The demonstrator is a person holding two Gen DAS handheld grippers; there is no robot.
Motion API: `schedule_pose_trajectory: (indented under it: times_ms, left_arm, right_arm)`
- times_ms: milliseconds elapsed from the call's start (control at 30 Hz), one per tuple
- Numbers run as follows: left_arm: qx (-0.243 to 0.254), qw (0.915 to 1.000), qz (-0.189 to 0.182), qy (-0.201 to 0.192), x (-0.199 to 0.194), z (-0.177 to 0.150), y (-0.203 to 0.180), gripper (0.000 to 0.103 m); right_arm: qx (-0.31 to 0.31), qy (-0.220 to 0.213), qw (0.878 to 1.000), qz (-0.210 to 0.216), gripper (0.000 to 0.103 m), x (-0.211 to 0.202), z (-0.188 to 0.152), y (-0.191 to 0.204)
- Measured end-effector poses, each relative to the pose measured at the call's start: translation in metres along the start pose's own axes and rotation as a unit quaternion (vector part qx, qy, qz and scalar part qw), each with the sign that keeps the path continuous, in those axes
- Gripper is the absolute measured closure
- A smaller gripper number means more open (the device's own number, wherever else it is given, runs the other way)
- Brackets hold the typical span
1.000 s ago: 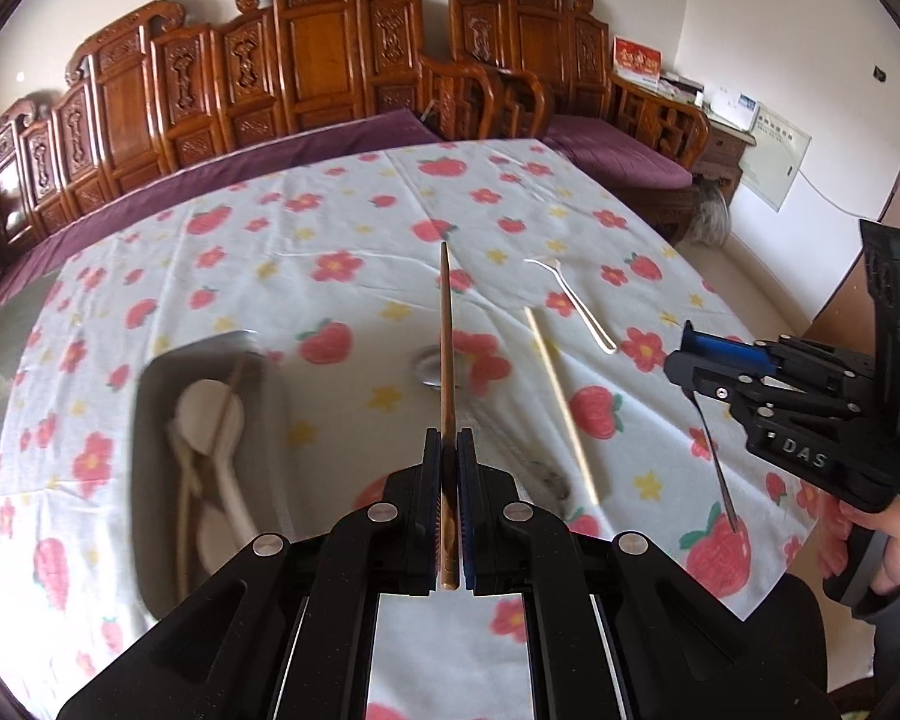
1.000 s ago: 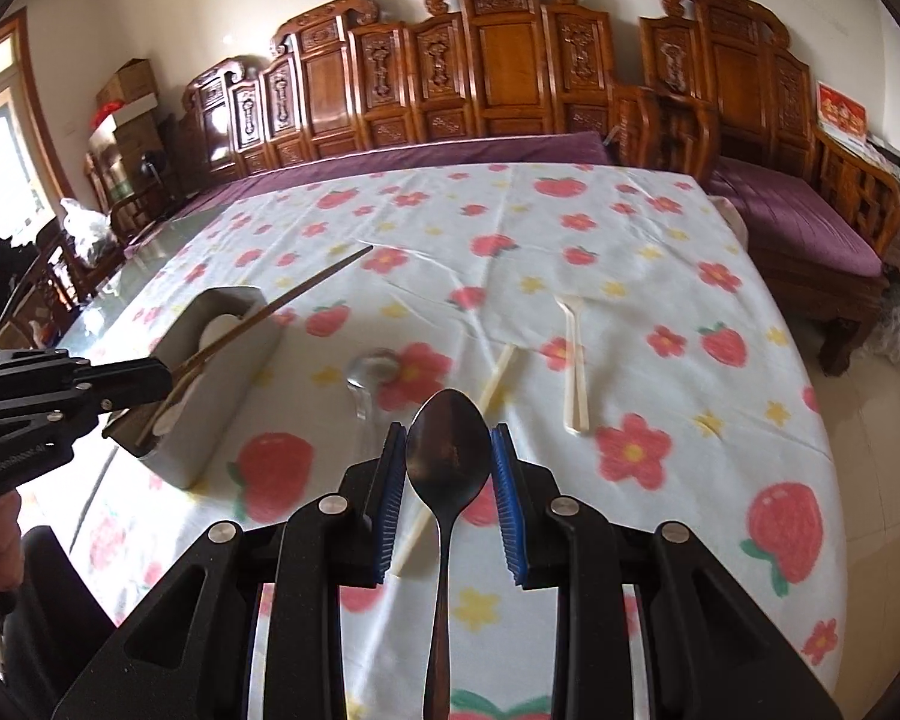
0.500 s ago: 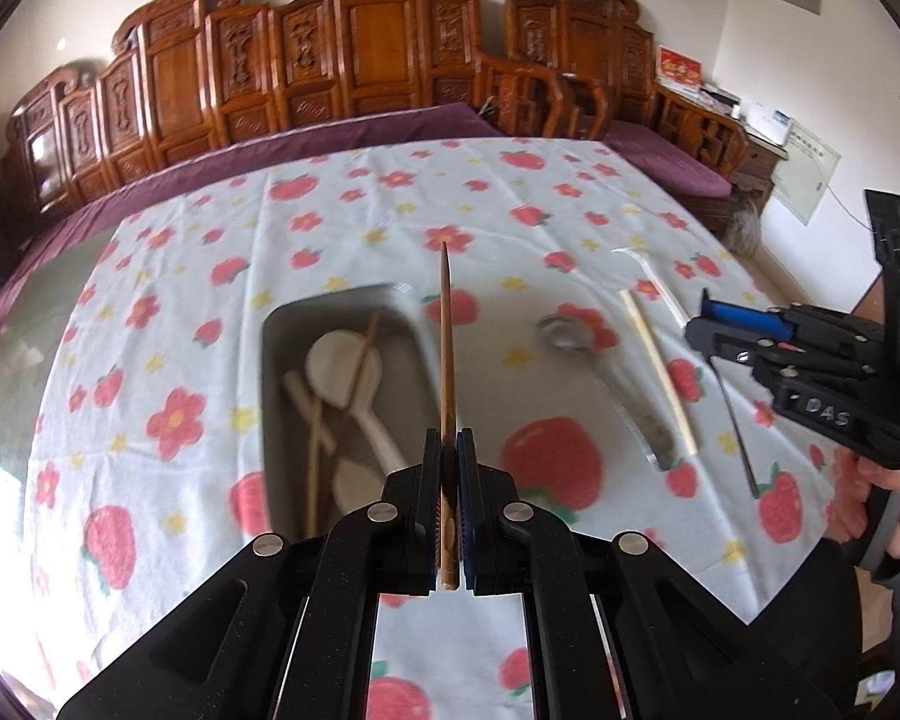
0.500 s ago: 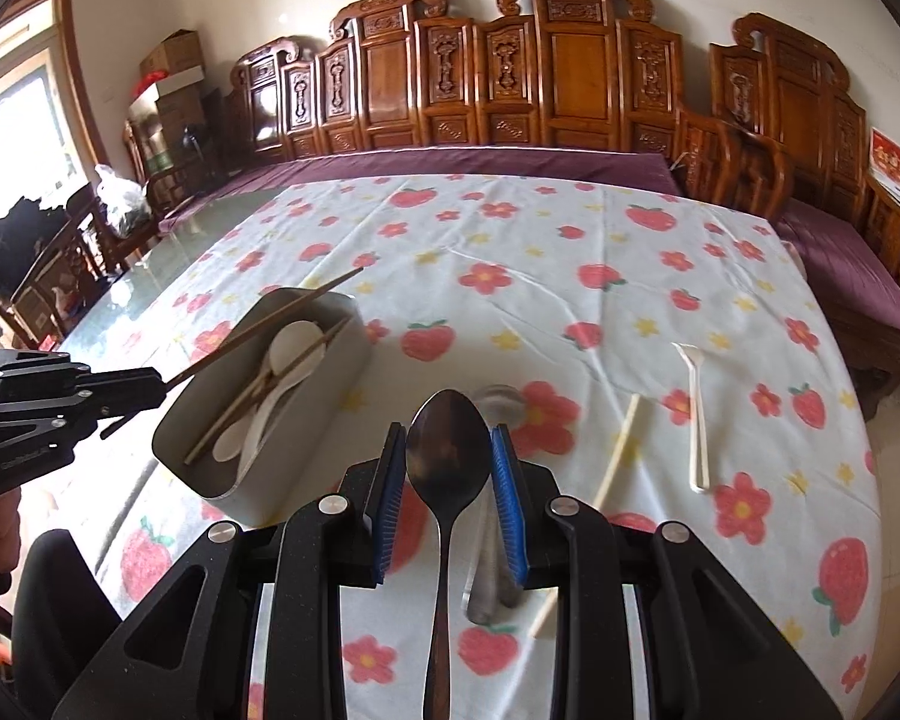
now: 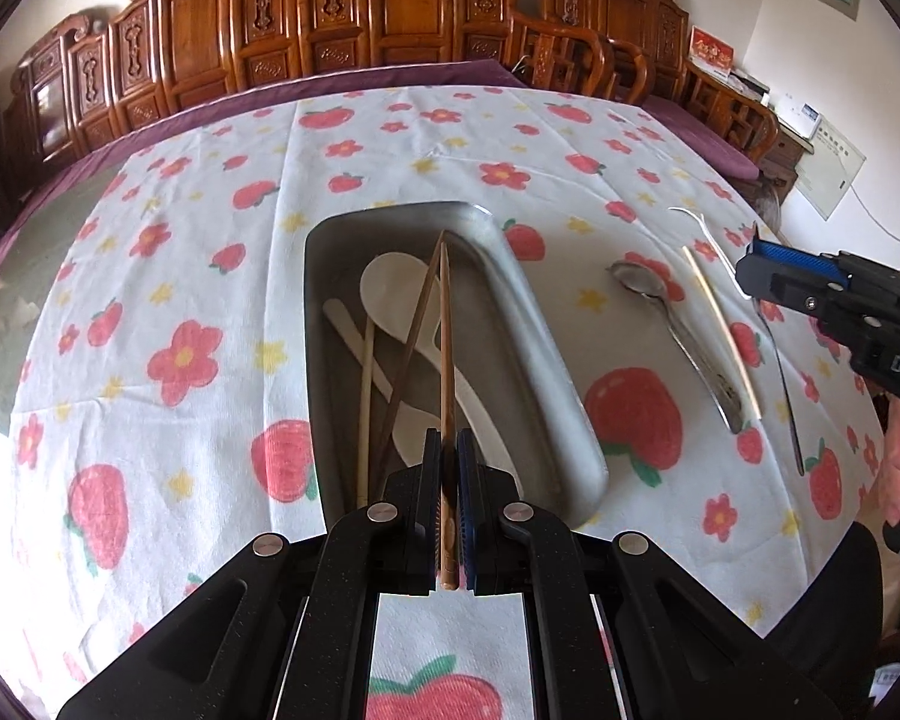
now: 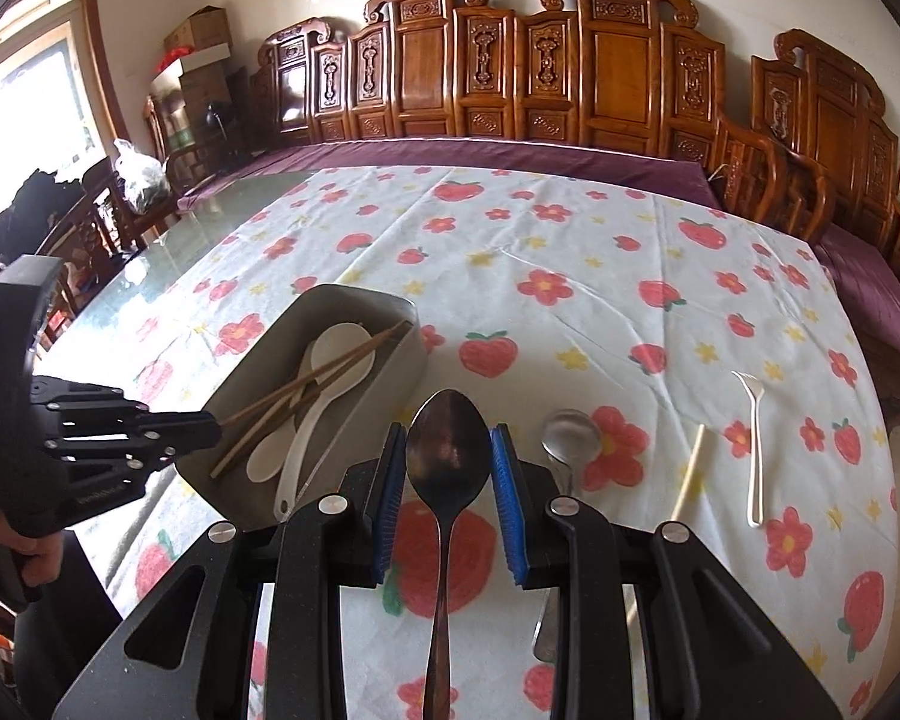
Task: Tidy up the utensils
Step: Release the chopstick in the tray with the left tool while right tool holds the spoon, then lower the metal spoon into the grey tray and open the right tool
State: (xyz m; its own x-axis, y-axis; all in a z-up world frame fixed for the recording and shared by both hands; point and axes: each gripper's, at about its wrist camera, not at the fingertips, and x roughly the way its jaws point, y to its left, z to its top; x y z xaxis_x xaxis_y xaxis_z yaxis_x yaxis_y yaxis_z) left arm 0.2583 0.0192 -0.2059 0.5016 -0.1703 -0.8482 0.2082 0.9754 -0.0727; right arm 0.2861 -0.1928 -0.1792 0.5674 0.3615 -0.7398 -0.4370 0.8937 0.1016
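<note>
My left gripper (image 5: 448, 450) is shut on a brown wooden chopstick (image 5: 446, 360) that points into the metal tray (image 5: 534, 324), next to a second brown chopstick (image 5: 411, 342). The tray also holds white spoons (image 5: 393, 291) and a pale chopstick (image 5: 364, 396). My right gripper (image 6: 448, 450) is shut on the handle of a metal spoon (image 6: 447, 444), right of the tray (image 6: 399, 369), above the cloth. The left gripper shows in the right wrist view (image 6: 210, 423), and the right gripper in the left wrist view (image 5: 750, 270).
On the strawberry-print tablecloth (image 6: 570, 252) right of the tray lie another metal spoon (image 5: 672, 330), a pale chopstick (image 5: 720, 324) and a white plastic fork (image 6: 755, 444). Carved wooden chairs (image 6: 510, 72) line the far side. The table's right edge (image 5: 858, 372) is close.
My left gripper has swung left and down, bringing its chopstick over and into the tray. My right gripper with the spoon has moved left, closer to the tray.
</note>
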Motion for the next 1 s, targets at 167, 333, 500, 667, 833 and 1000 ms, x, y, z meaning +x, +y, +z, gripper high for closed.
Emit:
schedule_pose_trajectory:
  times_ms: [167,333,500,667,833,1000]
  left_arm:
    - [-0.004,1.0,-0.002,0.007,0.012,-0.001,0.005,0.099]
    - [-0.014,0.9998,-0.005,0.014,0.02,-0.003,0.01,0.098]
    - [-0.022,0.9997,-0.006,0.007,0.015,-0.002,0.018,0.09]
    - [-0.029,0.9995,-0.003,-0.014,0.0,0.002,0.029,0.082]
    - [-0.034,0.9988,0.011,-0.034,-0.016,0.005,0.042,0.073]
    - [-0.042,0.9975,0.026,-0.051,-0.032,0.007,0.062,0.068]
  right_arm:
    - [-0.01,0.003,1.0,0.0,0.072,0.005,0.007,0.011]
    - [-0.016,0.006,1.0,0.0,0.072,0.011,0.011,0.02]
    - [-0.023,0.008,1.0,0.004,0.072,0.017,0.015,0.03]
    - [-0.032,0.003,0.999,0.012,0.072,0.019,0.026,0.046]
    - [-0.04,-0.003,0.999,0.024,0.072,0.023,0.041,0.064]
    - [-0.045,-0.011,0.998,0.039,0.072,0.031,0.06,0.084]
